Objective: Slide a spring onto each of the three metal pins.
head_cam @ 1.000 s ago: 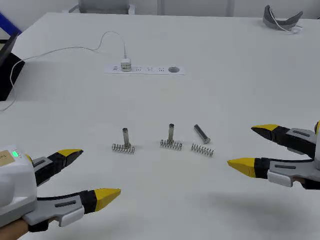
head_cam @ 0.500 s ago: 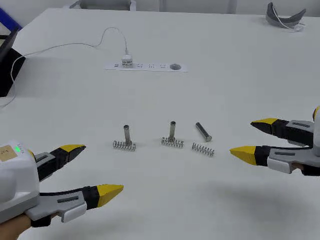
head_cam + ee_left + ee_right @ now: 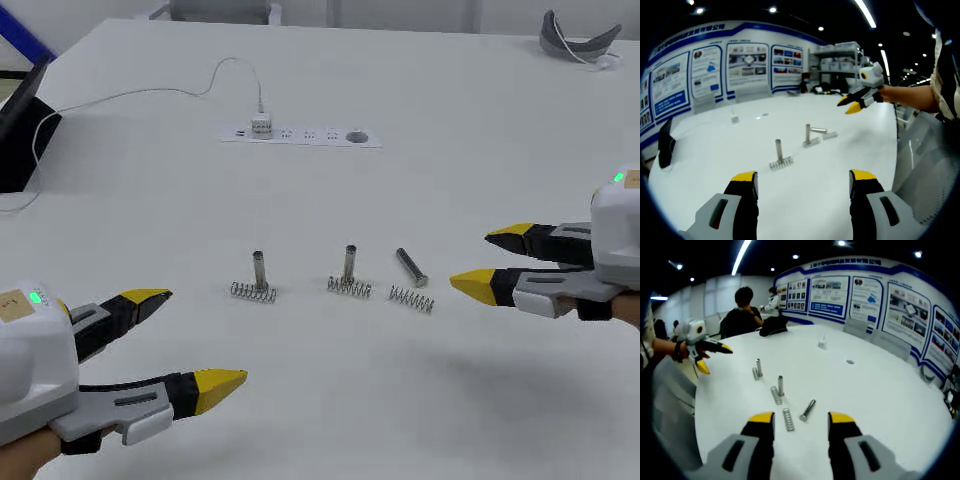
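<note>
Closing in from the right, the right gripper (image 3: 472, 260) has moved farther up the desk (image 3: 450, 120) and nearer the row of parts than a second ago. Its fingers (image 3: 485, 287) have narrowed somewhat, yet they are released and carry nothing. It now sits near the right pin (image 3: 409, 266), which lies flat, and the right spring (image 3: 411, 298) just on that pin's near side, touching neither.

The left gripper (image 3: 203, 337) has held its place at the near left, well apart from the parts, spread wide and empty.

The parts themselves have not moved. The left pin (image 3: 258, 266) and middle pin (image 3: 349, 260) stand upright, with the left spring (image 3: 251, 292) and middle spring (image 3: 349, 288) lying at their feet on the near side. No spring is on a pin, so all three are still to do. The approach suggests the right-hand pair comes first, probably the flat pin or its spring.
</note>
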Demonstrator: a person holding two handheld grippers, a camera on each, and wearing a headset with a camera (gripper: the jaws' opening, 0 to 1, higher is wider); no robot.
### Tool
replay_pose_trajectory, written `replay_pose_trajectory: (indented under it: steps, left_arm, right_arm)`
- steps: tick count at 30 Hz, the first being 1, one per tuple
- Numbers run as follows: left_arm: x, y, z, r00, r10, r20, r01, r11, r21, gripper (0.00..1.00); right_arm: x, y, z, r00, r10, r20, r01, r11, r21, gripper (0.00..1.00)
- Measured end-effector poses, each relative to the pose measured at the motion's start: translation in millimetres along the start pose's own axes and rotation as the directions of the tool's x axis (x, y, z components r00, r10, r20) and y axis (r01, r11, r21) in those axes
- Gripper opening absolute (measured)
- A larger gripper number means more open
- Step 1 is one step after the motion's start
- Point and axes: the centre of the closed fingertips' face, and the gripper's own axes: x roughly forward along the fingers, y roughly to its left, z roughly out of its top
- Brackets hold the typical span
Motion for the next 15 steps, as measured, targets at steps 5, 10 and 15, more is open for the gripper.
replay_pose_trajectory:
  steps: [5,10,15]
  left_arm:
    - [0.4,-1.3,-0.2,1.0,-0.001,0.001,0.001,1.0,0.001,0.75]
    - [-0.6,-1.2,-0.2,1.0,0.0,0.002,0.0,1.0,0.001,0.75]
    - [-1.2,-1.9,-0.1,1.0,0.001,0.006,-0.001,1.0,-0.003,0.75]
  right_arm:
    - [11.2,-0.8,0.5,0.9993,-0.006,-0.036,0.005,1.0,-0.02,0.41]
    - [22.0,-3.9,-0.2,0.9975,-0.015,-0.069,0.014,1.0,-0.02,0.4]
    - [32.0,-7.0,3.9,0.996,-0.029,-0.085,0.027,0.999,-0.023,0.36]
